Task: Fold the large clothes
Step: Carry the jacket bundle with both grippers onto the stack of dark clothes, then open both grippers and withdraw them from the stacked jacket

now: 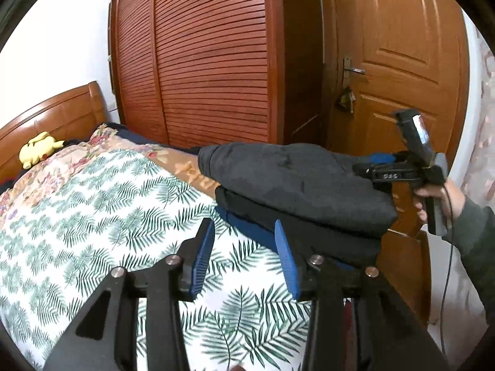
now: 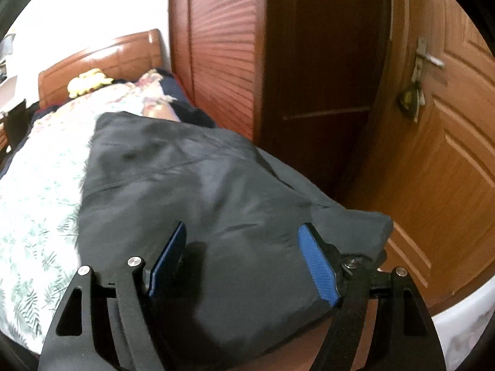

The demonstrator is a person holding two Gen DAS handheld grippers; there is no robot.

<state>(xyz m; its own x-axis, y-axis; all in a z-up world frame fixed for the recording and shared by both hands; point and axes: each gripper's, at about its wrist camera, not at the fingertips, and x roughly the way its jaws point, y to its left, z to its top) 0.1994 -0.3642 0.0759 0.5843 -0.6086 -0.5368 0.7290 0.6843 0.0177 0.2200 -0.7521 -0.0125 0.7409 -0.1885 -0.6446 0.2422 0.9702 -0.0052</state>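
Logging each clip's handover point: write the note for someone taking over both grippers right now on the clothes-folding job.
Left gripper: jaws apart, nothing between them, over the leaf-print bedspread just short of the pile.
Right gripper: jaws wide, holding nothing, just above the dark grey garment.
Garment lies folded on top of a stack of dark folded clothes at the bed's corner near the door.
Done: the grey piece looks folded and stacked.
Left: perhaps smooth or square it. No other unfolded clothes are in view.
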